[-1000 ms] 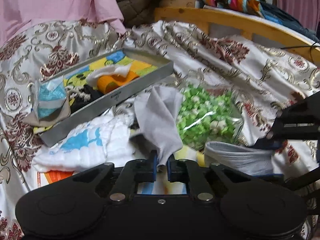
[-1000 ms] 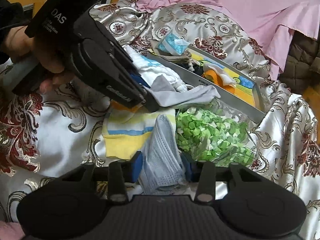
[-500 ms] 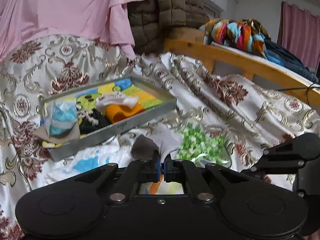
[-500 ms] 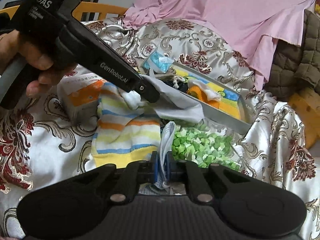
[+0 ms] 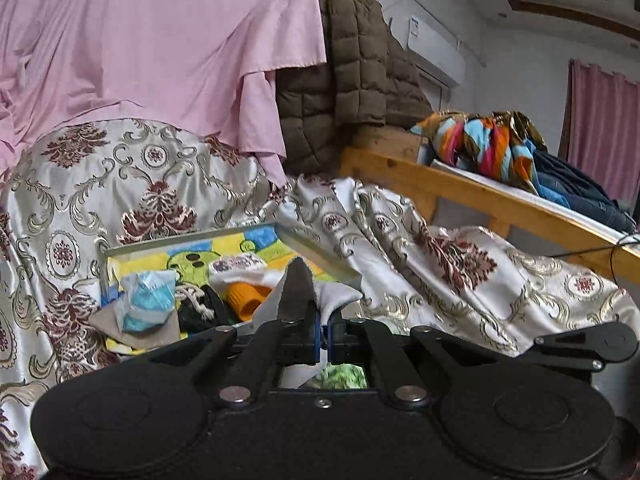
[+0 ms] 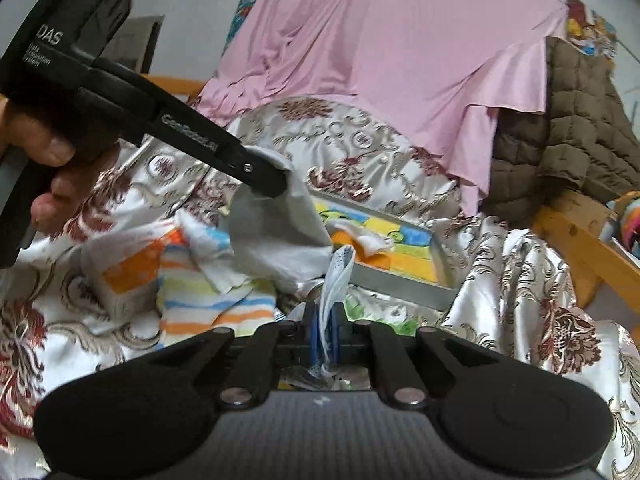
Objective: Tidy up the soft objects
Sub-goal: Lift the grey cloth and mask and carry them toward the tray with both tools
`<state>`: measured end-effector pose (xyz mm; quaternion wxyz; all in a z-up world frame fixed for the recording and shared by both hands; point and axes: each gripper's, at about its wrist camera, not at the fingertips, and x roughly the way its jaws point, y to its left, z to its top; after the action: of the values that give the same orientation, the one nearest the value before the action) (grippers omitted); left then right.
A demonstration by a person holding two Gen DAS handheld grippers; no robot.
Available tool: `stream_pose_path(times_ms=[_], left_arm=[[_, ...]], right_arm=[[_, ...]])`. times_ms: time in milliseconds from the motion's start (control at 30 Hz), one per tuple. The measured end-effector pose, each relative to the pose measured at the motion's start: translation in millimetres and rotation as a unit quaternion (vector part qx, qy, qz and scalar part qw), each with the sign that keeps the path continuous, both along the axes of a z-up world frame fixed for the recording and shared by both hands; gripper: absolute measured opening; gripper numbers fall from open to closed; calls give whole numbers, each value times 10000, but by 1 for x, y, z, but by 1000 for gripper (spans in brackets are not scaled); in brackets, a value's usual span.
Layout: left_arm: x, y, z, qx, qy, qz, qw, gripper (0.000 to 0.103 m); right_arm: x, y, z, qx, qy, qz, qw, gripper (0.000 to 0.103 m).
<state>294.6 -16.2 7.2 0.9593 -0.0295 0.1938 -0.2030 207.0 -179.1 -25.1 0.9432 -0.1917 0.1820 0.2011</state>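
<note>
My left gripper [image 5: 323,322] is shut on a grey cloth [image 5: 298,288] and holds it up in the air; in the right wrist view the gripper [image 6: 276,180] has the cloth [image 6: 276,236] hanging from its tip. My right gripper [image 6: 326,320] is shut on a pale blue face mask [image 6: 338,276], lifted off the bed. A grey metal tray [image 5: 320,258] with a colourful liner lies ahead and holds a blue packet [image 5: 146,300], an orange item [image 5: 246,296] and a dark rope item [image 5: 200,308]. The tray also shows in the right wrist view [image 6: 400,288].
A striped towel [image 6: 212,300], a white cloth [image 6: 200,240] and an orange-and-white box [image 6: 124,276] lie on the patterned bedspread [image 6: 520,300]. A bag of green pieces [image 5: 340,376] is below my left gripper. A wooden bed rail [image 5: 480,200] runs at right.
Both grippers have risen, lifting the grey cloth and the face mask higher off the bed. The left gripper has tilted up, toward the tray.
</note>
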Motion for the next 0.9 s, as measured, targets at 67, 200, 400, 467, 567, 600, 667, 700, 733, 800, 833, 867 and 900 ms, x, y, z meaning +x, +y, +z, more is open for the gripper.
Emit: stream_pose_path(times_ms=[67, 200, 400, 467, 567, 600, 667, 700, 733, 800, 833, 867, 900], left_arm=[[3, 1, 0, -16, -24, 105, 9999, 2], [14, 7, 0, -94, -41, 316, 9994, 2], [41, 27, 10, -256, -232, 585, 9977, 2], [53, 40, 12, -393, -230, 707, 9965, 2], [70, 58, 12, -524, -191, 852, 9948, 2], [76, 63, 12, -535, -198, 902, 9943, 2], [88, 73, 12, -606, -203, 978, 9932, 2], [95, 78, 12, -647, -210, 999, 9927, 2], [102, 82, 12, -694, -234, 1009, 9922, 2], [113, 87, 9, -809, -264, 1008, 9913, 2], [120, 91, 7, -893, -260, 999, 9906, 2], [125, 95, 4, -979, -250, 989, 9900, 2], [131, 98, 0, -1043, -225, 986, 9894, 2]], right_arm=[[1, -3, 2, 69, -55, -57, 9999, 7], [4, -5, 3, 169, -42, -138, 9998, 7], [12, -5, 13, 248, -71, -263, 9993, 7], [21, -2, 24, 307, -140, -193, 9992, 7], [47, 13, 36, 69, -277, -90, 9996, 7], [58, 18, 41, 107, -219, -29, 9997, 7], [77, 30, 44, 84, -156, 49, 9998, 6], [87, 36, 46, 41, -145, 80, 9999, 6], [98, 42, 47, 0, -129, 98, 9999, 6], [122, 53, 48, -48, -51, 117, 9999, 6], [133, 58, 48, -47, -3, 117, 9999, 6], [146, 63, 49, -29, 57, 112, 9999, 6], [158, 67, 49, -5, 112, 97, 9999, 6]])
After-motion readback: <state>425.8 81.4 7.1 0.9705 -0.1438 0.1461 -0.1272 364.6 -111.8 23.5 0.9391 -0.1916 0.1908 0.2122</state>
